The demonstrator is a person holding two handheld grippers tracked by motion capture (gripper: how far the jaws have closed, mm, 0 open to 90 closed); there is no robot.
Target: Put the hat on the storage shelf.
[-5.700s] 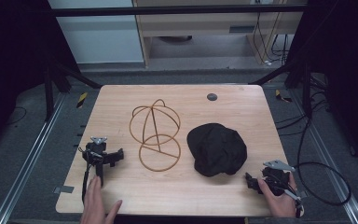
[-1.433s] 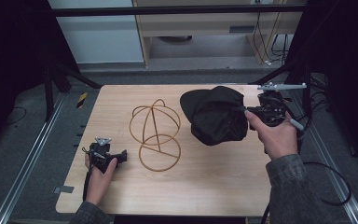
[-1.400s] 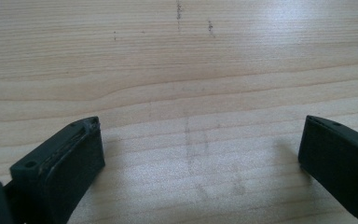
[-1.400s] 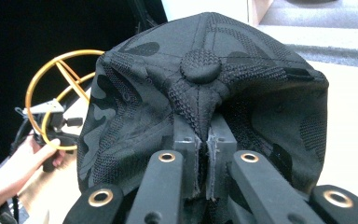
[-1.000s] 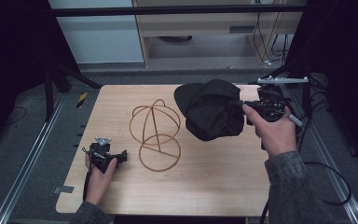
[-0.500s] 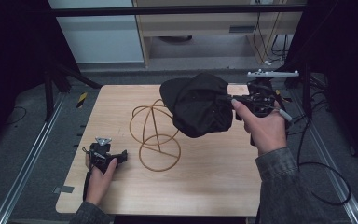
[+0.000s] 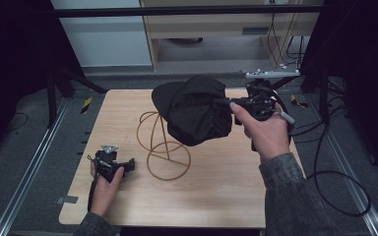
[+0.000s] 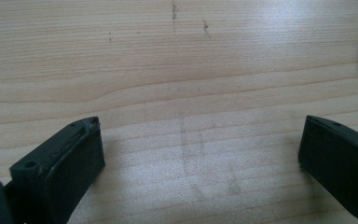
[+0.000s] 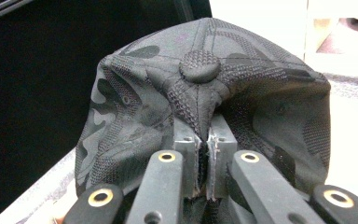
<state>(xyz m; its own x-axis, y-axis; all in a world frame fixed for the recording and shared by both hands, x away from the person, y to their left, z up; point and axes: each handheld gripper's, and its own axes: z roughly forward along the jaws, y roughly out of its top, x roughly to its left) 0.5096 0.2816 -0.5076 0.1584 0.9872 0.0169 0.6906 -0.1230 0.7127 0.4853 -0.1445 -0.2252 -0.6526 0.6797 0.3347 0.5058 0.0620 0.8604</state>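
- The black cap [image 7: 194, 110] is hanging in the air just above and right of the gold wire stand [image 7: 163, 145], overlapping its top.
- The right tongs [image 7: 226, 104] are pinching the cap's crown fabric, their jaws closed tight on it.
- The left tongs [image 7: 128, 164] are resting wide open on the desk [image 7: 216, 187], left of the stand.
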